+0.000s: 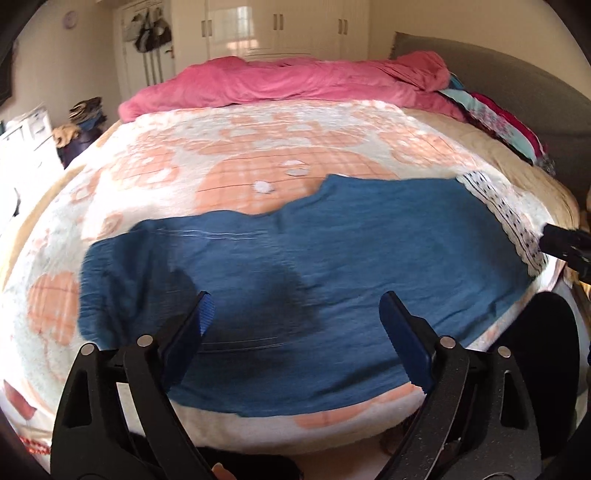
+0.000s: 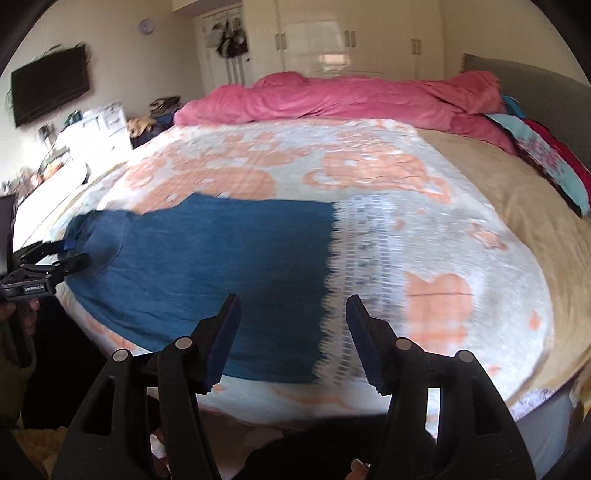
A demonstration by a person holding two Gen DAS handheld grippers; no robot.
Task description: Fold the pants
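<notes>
Bedroom wardrobes [image 1: 280, 22] fill the back wall behind a bed [image 1: 229, 147] covered by a peach-and-white blanket, with a pink duvet [image 1: 288, 81] bunched across the upper part of the frame. Blue pants [image 1: 332, 251] lie spread flat across the lower middle of the left wrist view, their lace-trimmed white hem [image 2: 354, 258] at the right end. Both the left tool [image 1: 295, 314] and the right tool [image 2: 293, 314] hang above the fabric with fingers apart, gripping nothing.
</notes>
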